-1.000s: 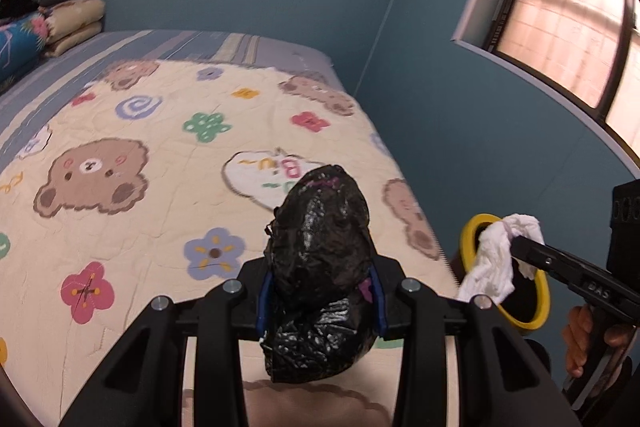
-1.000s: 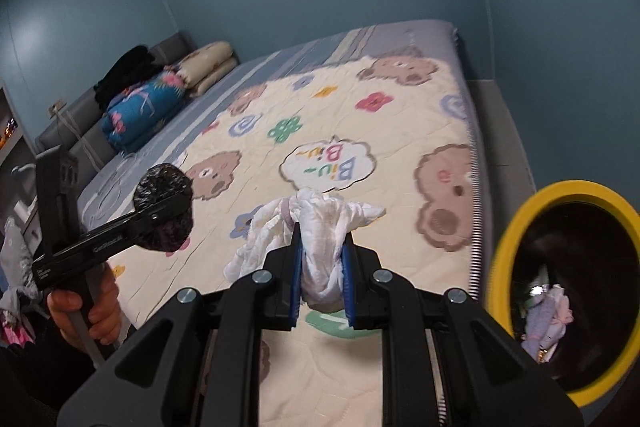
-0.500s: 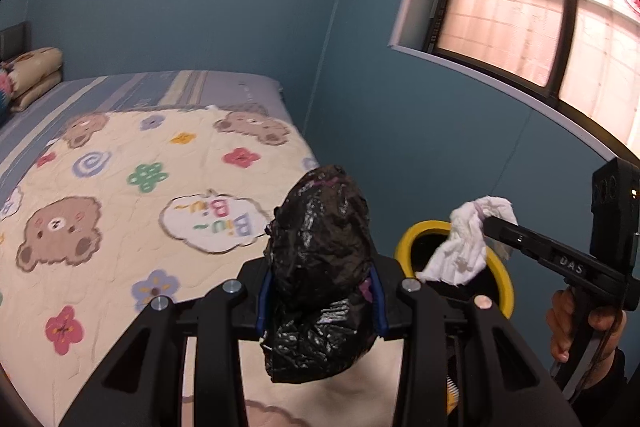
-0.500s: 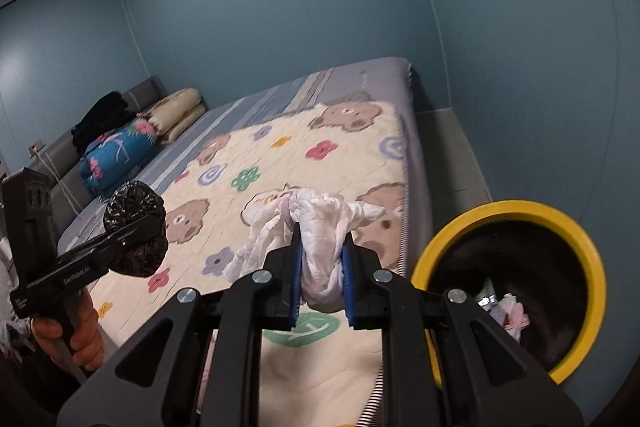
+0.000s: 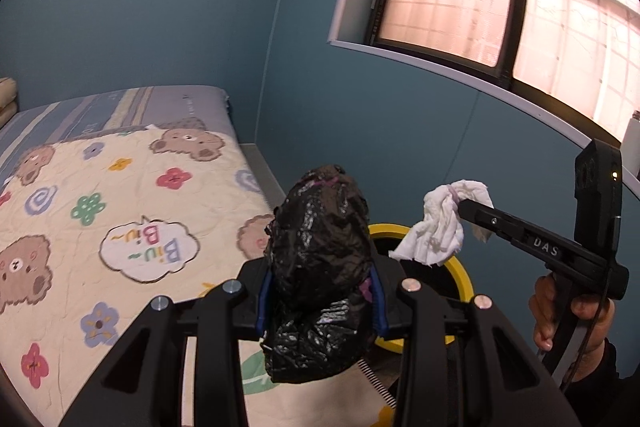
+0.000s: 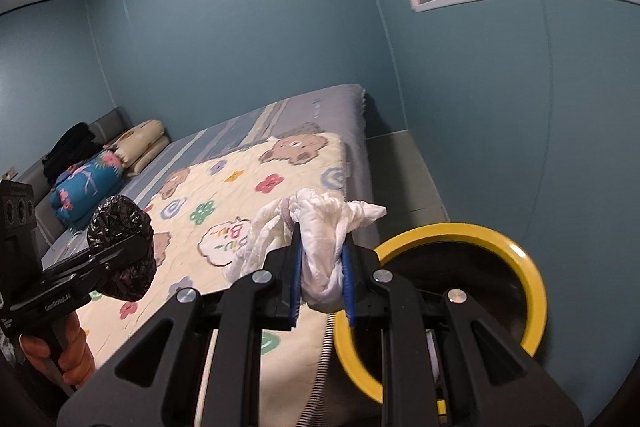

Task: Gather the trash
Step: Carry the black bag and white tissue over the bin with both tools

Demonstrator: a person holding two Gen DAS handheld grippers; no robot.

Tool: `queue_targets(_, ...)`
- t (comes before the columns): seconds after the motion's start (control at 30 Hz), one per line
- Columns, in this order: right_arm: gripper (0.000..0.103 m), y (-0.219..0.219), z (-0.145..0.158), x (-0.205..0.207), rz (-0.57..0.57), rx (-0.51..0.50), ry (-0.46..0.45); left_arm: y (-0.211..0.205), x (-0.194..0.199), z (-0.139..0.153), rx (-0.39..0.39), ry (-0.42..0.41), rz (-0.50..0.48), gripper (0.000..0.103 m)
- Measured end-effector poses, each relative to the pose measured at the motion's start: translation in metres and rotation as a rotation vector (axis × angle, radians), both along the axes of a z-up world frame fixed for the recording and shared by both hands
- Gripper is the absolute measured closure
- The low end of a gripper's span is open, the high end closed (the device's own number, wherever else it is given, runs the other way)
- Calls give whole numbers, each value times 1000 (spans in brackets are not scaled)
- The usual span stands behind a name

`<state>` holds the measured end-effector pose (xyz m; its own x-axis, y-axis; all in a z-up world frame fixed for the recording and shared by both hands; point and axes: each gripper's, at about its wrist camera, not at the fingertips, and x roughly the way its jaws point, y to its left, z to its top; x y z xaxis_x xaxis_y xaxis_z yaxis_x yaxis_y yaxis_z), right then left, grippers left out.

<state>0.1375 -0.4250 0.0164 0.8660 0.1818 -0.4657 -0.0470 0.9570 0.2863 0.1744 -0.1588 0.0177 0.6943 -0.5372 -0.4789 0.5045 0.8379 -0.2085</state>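
The black bag (image 5: 320,279) sat crumpled between the pads of my left gripper (image 5: 320,301), its jaws closed partway and pressing into its lower half, with the top bulging up above them. I judged it light, soft and crackly, a thin film that would squash under any squeeze and slide if pinched only by a loose fold, so the grip across its bulk looked right. The white tissue (image 6: 320,251) was pinched in my right gripper (image 6: 322,285), the jaws nearly closed on its middle, loose ends flopping out to both sides. It looked almost weightless and limp, likely to tear or cling rather than slip. Both bundles hung in the air, the tissue over the yellow-rimmed bin (image 6: 524,259) beside the bed (image 5: 120,211) and the bag above the mattress edge near the bin. I expected both to drop slowly, so a release well over the opening seemed wise.
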Motion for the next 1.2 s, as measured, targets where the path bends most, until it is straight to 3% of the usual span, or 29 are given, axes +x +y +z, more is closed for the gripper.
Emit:
queue_targets(0.47, 87, -58, -17, 2, -148, -12, 11, -71, 14, -9, 50, 17, -111, 68)
queue_targets(1.2, 86, -106, -81, 36, -296, -3, 140, -148, 59, -68, 79, 156, -196, 67)
